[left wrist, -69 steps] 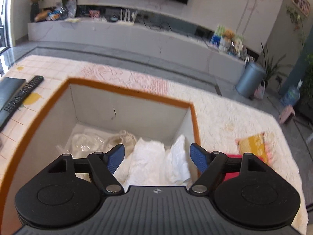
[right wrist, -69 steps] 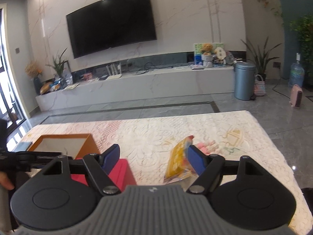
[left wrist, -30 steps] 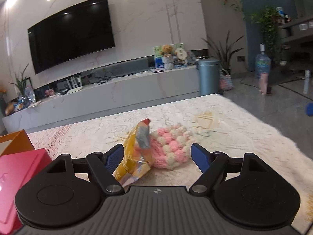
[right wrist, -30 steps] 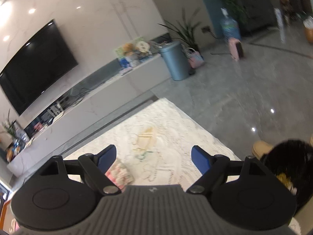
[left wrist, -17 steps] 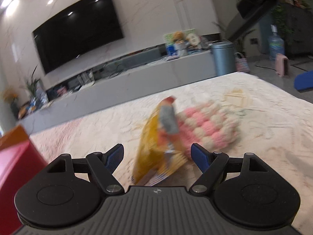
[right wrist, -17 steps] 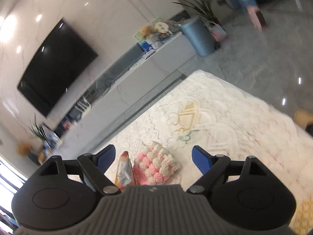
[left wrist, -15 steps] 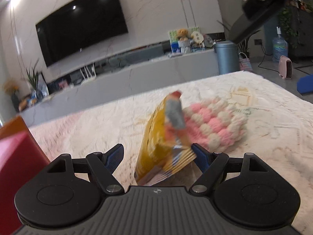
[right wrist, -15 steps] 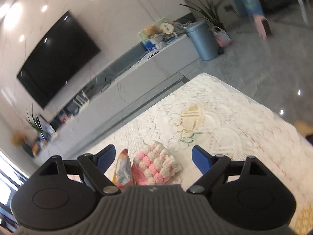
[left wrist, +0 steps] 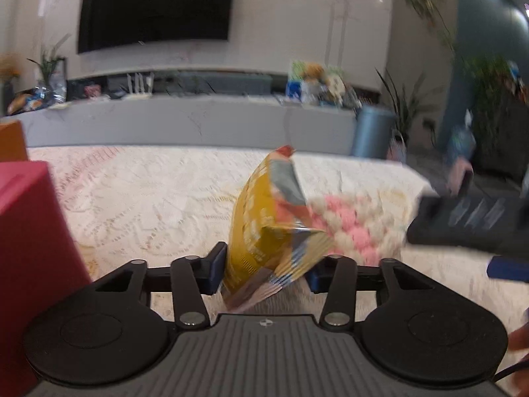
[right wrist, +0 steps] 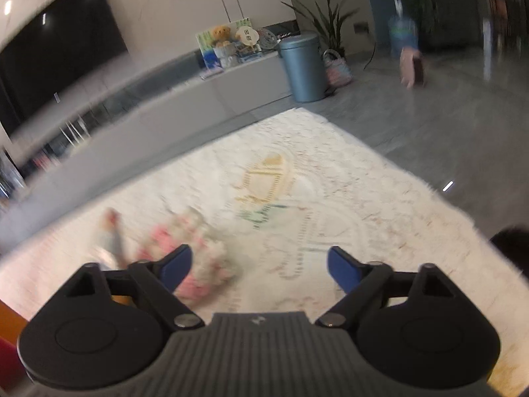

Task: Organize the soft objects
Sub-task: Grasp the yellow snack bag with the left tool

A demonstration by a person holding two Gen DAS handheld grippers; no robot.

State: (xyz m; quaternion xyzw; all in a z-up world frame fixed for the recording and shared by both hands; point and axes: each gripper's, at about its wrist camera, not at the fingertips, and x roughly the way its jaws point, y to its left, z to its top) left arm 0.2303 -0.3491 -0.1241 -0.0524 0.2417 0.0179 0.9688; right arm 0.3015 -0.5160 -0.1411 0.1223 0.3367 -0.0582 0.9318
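Note:
My left gripper (left wrist: 264, 273) is shut on a yellow snack bag (left wrist: 264, 228), which stands upright between the blue pads on the cream lace tablecloth (left wrist: 148, 198). A pink and white knitted piece (left wrist: 353, 228) lies just behind and right of the bag. My right gripper (right wrist: 258, 266) is open and empty; its left pad is over the blurred knitted piece (right wrist: 195, 254), and the bag's top (right wrist: 110, 235) shows to the left. The right gripper also shows at the right edge of the left wrist view (left wrist: 469, 225).
A red box (left wrist: 26, 248) stands at the left with the orange storage box's corner (left wrist: 11, 140) behind it. The cloth's edge (right wrist: 413, 182) drops to grey floor on the right. A TV wall, low cabinet and grey bin (right wrist: 305, 66) lie beyond.
My left gripper has closed on the yellow bag, which now sits between its pads. My right gripper has swung down closer to the knitted piece, staying open.

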